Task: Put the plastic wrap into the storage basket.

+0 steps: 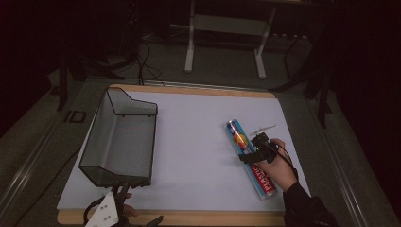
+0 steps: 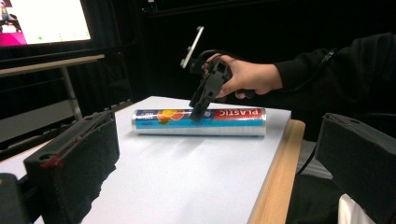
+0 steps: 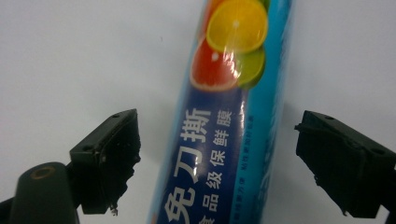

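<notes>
A long roll of plastic wrap (image 1: pixel 239 137), blue with a citrus picture and a red end, lies on the white table top at the right. My right gripper (image 1: pixel 253 151) hangs just over its middle, pointing down. In the right gripper view the roll (image 3: pixel 219 70) runs between the two black jaws of that gripper (image 3: pixel 217 126), which stand open with a gap on each side of the roll. The left gripper view shows the same roll (image 2: pixel 233 122) lying flat and the right gripper (image 2: pixel 196 114) tilted over it. My left gripper (image 1: pixel 111 208) sits at the table's near left edge, its jaws (image 2: pixel 215 154) open and holding nothing.
A dark wire-mesh basket (image 1: pixel 101 137) stands on the left part of the white sheet (image 1: pixel 189 151), just beyond the left gripper. A wooden rim (image 1: pixel 198 218) borders the table's near edge. Beyond the table are a white desk frame (image 1: pixel 189 47) and floor cables.
</notes>
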`<state>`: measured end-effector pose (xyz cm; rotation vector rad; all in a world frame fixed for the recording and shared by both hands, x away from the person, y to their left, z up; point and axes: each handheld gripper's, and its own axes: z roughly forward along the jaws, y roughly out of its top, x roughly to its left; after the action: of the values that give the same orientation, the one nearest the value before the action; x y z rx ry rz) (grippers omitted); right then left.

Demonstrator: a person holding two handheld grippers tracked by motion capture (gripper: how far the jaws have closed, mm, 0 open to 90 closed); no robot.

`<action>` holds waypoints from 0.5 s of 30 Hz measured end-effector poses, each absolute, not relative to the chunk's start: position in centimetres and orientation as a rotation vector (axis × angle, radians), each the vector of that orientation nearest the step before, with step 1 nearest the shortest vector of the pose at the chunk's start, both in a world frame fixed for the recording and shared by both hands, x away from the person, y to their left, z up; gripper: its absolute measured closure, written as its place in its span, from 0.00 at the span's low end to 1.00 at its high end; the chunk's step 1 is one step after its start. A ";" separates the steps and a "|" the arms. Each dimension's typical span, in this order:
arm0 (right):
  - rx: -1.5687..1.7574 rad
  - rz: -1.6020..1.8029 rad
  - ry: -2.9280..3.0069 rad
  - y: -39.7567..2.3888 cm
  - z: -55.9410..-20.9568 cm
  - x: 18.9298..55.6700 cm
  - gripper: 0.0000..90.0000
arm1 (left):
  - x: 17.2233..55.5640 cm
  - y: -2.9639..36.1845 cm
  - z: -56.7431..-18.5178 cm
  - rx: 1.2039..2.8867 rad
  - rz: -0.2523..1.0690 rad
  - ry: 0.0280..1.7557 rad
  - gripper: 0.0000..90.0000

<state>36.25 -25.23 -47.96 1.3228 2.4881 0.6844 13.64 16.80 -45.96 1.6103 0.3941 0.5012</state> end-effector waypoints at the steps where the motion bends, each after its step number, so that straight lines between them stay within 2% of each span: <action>1: 1.356 0.620 2.509 -25.1 -48.3 36.7 0.15 | 13.7 16.8 -46.0 1.611 0.500 0.394 0.01; 15: 1.535 0.323 2.602 -23.9 -49.1 38.8 0.22 | 13.6 16.8 -46.0 1.612 0.499 0.390 0.01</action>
<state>38.81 -23.87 -49.07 1.5346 2.6021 0.3231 13.63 16.80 -45.96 1.6125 0.3899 0.4994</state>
